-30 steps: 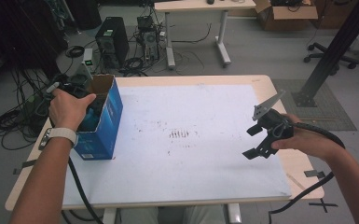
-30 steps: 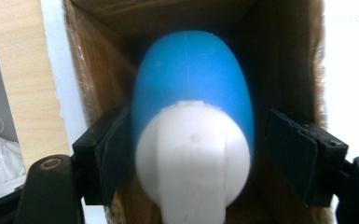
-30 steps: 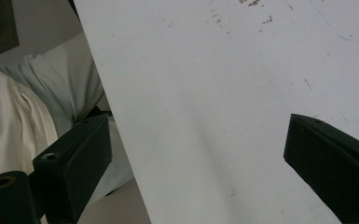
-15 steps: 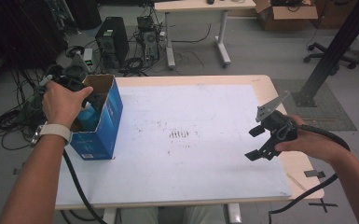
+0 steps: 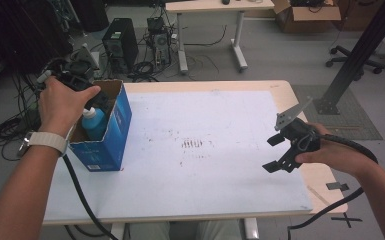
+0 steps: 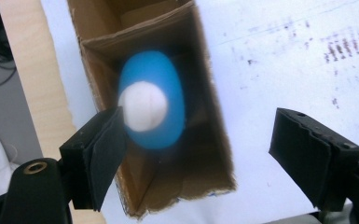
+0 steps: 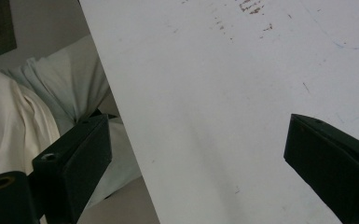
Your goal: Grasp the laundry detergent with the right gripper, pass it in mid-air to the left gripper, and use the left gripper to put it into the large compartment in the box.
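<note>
A: What is happening at the near edge of the tabletop [image 5: 220,200]?

B: Near the near right corner, the right gripper [image 5: 279,155] is hovering just above the white surface. Its fingers [image 7: 74,158] are standing wide apart, with nothing between them.

A: And further away, at the left side?

B: The blue box [image 5: 111,131] is standing at the left edge of the tabletop, open at the top. A blue bottle [image 6: 155,100] with a white cap [image 6: 143,106] is standing upright inside it, in the nearer part of the box.

A: Is the left gripper [image 6: 205,154] holding the bottle?

B: No. It is hanging above the open box and looking straight down into it. Its fingers [image 6: 100,149] have just been opening and are standing apart; the bottle is lying lower, inside the box, and the fingers are not touching it.
</note>
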Available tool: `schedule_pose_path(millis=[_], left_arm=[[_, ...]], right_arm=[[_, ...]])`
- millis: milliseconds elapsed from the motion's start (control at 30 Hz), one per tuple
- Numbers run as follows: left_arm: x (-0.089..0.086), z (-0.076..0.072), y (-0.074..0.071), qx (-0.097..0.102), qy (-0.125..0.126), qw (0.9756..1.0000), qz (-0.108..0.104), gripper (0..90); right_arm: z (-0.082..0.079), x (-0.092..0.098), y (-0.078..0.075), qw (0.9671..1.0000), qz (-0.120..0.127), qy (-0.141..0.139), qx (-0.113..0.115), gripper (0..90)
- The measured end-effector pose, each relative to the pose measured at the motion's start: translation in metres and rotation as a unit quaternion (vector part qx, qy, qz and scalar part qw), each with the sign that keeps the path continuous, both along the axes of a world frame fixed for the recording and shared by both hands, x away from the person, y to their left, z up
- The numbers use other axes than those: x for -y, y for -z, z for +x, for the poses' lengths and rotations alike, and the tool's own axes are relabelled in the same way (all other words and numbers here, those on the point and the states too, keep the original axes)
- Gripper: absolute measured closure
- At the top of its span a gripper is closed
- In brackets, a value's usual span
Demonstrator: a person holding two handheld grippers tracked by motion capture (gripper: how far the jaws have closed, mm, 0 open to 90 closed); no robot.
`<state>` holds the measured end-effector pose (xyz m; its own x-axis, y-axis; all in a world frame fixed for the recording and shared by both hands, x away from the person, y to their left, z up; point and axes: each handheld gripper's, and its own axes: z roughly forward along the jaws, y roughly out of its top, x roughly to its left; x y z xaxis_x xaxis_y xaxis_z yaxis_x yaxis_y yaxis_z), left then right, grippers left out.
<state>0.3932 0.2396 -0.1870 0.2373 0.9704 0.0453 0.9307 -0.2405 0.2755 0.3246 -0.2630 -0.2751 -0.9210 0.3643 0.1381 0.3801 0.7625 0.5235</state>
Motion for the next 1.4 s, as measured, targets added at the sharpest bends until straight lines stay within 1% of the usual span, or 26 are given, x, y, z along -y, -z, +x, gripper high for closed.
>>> schedule_pose_path(millis=[100, 433, 533, 633, 733, 900, 1033, 1200, 1333, 1400], left_arm=[[0.004, -0.003, -0.005, -0.003, 0.008, 1.0, -0.004, 16.5], [0.022, -0.013, -0.026, 0.01, 0.047, 0.9988, -0.009, 13.5], [0.028, -0.016, -0.031, 0.007, 0.059, 0.9981, -0.019, 10.3], [0.033, -0.018, -0.035, 0.007, 0.07, 0.9973, -0.02, 10.1], [0.037, -0.02, -0.038, 0.003, 0.08, 0.9964, -0.027, 9.0], [0.044, -0.023, -0.041, -0.003, 0.095, 0.995, -0.032, 6.0], [0.05, -0.026, -0.045, -0.007, 0.108, 0.9933, -0.04, 4.9], [0.058, -0.028, -0.049, -0.008, 0.126, 0.9911, -0.041, 4.7], [0.067, -0.029, -0.05, -0.017, 0.145, 0.9885, -0.04, 4.7], [0.072, -0.03, -0.051, -0.022, 0.157, 0.9864, -0.043, 4.7]], right_arm=[[-0.001, 0.0, -0.001, 1.0, 0.0, 0.004, 0.0, 7.0], [-0.005, 0.001, -0.007, 1.0, 0.001, 0.005, 0.005, 7.0], [-0.006, 0.0, -0.008, 1.0, 0.0, 0.004, 0.006, 7.0], [-0.006, -0.001, -0.009, 1.0, -0.001, 0.004, 0.006, 7.0], [-0.007, -0.001, -0.01, 1.0, 0.001, 0.005, 0.006, 7.0], [-0.008, 0.0, -0.011, 1.0, -0.001, 0.006, 0.006, 7.0], [-0.008, 0.0, -0.012, 1.0, 0.0, 0.006, 0.007, 7.0], [-0.008, 0.0, -0.013, 1.0, 0.0, 0.006, 0.006, 6.9], [-0.008, -0.001, -0.014, 1.0, 0.0, 0.005, 0.006, 6.9], [-0.007, -0.001, -0.015, 1.0, 0.0, 0.004, 0.005, 6.9]])
